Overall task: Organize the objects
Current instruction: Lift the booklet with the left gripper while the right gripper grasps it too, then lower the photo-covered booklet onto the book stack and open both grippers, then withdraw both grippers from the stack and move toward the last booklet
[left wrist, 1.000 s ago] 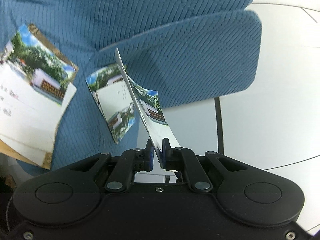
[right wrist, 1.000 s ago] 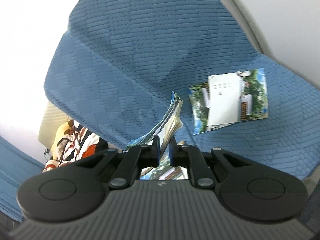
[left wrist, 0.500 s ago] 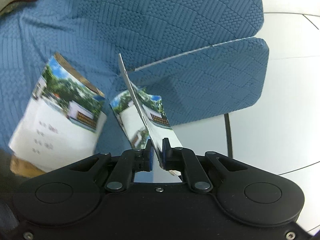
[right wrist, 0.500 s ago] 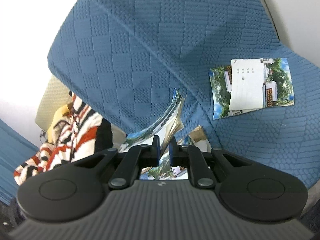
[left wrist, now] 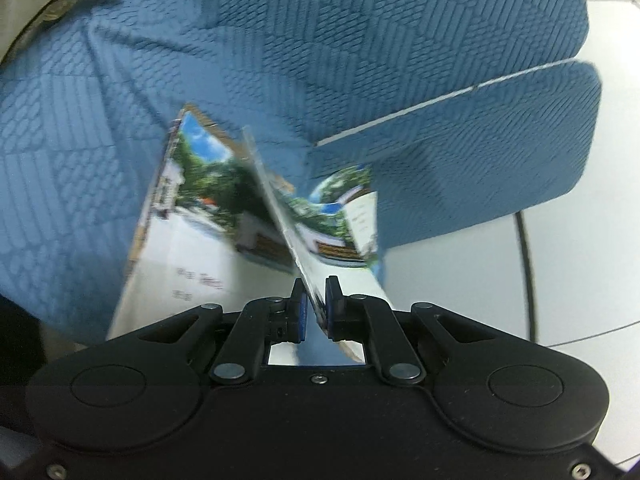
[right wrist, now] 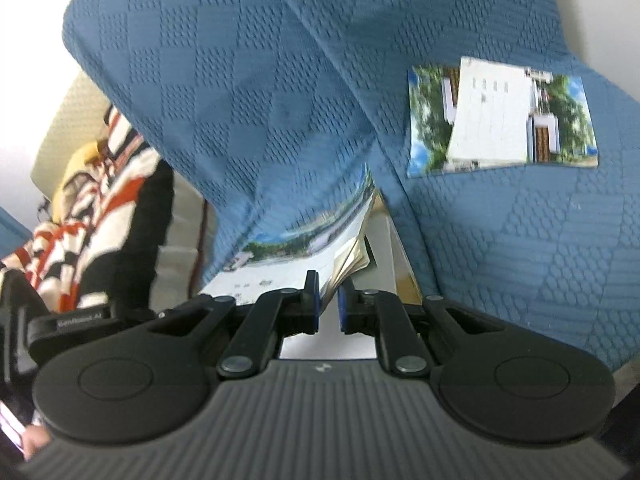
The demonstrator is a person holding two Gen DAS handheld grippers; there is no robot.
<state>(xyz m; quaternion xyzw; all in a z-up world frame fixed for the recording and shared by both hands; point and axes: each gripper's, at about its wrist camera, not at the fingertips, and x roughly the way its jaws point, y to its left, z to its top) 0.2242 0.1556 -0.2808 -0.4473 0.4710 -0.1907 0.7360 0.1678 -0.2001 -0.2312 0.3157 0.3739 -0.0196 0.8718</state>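
Left gripper (left wrist: pixel 316 304) clamped on a single card (left wrist: pixel 280 216), edge-on, above the blue sofa (left wrist: pixel 360 40). Right gripper (right wrist: pixel 329 304) clamped on a card stack (right wrist: pixel 320 248). More cards (right wrist: pixel 500 116) lie flat on the seat, near its right edge.

A glossy card (left wrist: pixel 280 216) printed with trees, blue sky and a white building is standing nearly on edge, pinched at its lower corner. Beside it, a stack of matching cards (left wrist: pixel 192 216) is tilting over the blue quilted sofa cushion, its top face blurred, with lines of text on a white panel. Two more cards (right wrist: pixel 500 116) are lying flat and overlapping on the cushion, one angled across the other.
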